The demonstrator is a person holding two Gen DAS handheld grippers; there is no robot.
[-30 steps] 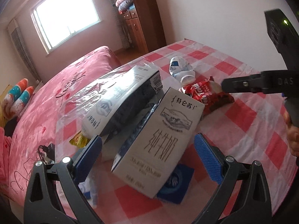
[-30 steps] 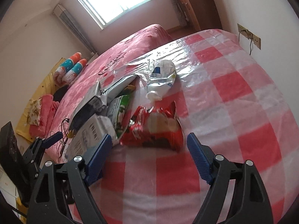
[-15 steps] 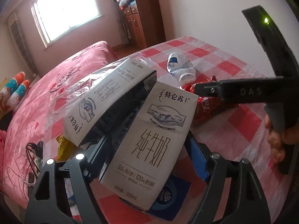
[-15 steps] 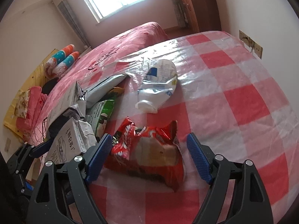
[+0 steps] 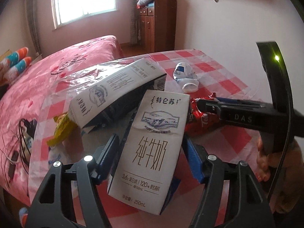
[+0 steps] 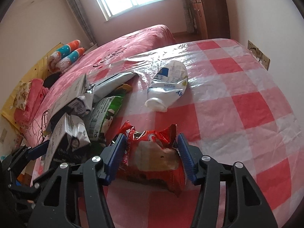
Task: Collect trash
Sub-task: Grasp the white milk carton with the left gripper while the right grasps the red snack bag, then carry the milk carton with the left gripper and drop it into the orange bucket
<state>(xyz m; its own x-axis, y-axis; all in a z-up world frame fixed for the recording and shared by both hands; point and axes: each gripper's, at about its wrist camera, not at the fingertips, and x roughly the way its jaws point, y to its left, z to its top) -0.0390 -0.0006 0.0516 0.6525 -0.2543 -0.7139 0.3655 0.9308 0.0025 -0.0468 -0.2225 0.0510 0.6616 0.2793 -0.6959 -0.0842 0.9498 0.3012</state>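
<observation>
Trash litters the checked table: left tongs closing around a white milk carton, right tongs closing on a red snack wrapper, pads touching both

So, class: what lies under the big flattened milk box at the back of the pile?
Under the big milk box, a yellow wrapper pokes out, and a green snack bag lies beneath its far edge. Anything deeper is covered.
</observation>
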